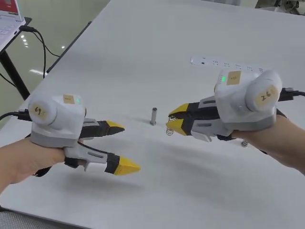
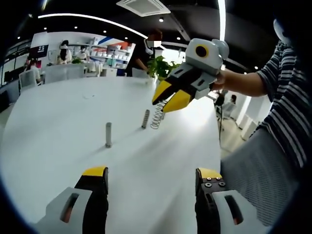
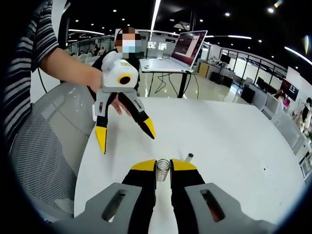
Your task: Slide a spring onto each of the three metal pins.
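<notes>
A short metal pin (image 1: 153, 116) stands upright on the white table (image 1: 143, 52). My right gripper (image 1: 172, 119) hovers just right of it, shut on a small coil spring (image 1: 169, 130) that hangs from its tips. In the right gripper view the spring (image 3: 163, 170) sits pinched between the yellow fingertips (image 3: 145, 165), with the pin (image 3: 188, 157) just beyond. The left gripper view has two upright pins (image 2: 108, 134) (image 2: 145, 119) and the spring (image 2: 157, 117) beside the farther one. My left gripper (image 1: 123, 146) is open and holds nothing, left of the pin.
A white power strip (image 1: 228, 64) lies at the back right. Another small metal part (image 1: 244, 143) peeks out under the right hand. A laptop (image 1: 7, 19) on a stand and cables (image 1: 43, 47) are off the table's left edge.
</notes>
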A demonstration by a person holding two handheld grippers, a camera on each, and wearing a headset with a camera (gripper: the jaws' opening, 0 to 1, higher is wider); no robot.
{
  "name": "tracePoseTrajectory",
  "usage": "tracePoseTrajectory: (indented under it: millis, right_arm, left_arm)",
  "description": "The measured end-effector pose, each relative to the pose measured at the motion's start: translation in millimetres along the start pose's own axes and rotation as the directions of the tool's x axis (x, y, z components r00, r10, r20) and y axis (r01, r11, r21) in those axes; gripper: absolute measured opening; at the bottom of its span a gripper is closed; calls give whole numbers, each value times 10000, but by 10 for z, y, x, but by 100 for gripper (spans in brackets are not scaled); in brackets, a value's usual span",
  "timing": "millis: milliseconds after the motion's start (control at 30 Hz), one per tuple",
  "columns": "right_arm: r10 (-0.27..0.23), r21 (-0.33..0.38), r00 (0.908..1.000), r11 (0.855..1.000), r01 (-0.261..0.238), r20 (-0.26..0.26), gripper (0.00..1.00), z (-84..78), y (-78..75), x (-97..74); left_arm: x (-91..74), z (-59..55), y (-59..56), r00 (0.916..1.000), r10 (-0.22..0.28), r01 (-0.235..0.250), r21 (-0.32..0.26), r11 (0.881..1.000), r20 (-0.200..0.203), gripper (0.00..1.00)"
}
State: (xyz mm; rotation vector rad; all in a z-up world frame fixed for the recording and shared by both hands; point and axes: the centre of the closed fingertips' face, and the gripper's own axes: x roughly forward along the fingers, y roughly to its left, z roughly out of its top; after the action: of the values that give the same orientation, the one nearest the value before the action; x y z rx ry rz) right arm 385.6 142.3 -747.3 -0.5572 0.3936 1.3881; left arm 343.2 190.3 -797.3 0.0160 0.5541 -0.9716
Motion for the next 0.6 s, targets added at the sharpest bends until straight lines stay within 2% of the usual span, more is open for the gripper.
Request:
tracePoseTrajectory:
  millis: [400,600]
  right_arm:
    - [-30,3,9999,10000,30,-117,7,11,-103,96]
    - [-470,-22,9988,9989,470,-134,7,68,-274,156]
  left_arm:
    - [-110,-33,85,9993,341,-336,-394,9987,126,87]
    - [-130,-10,99,9988,450,-441,-448,9980,212,95]
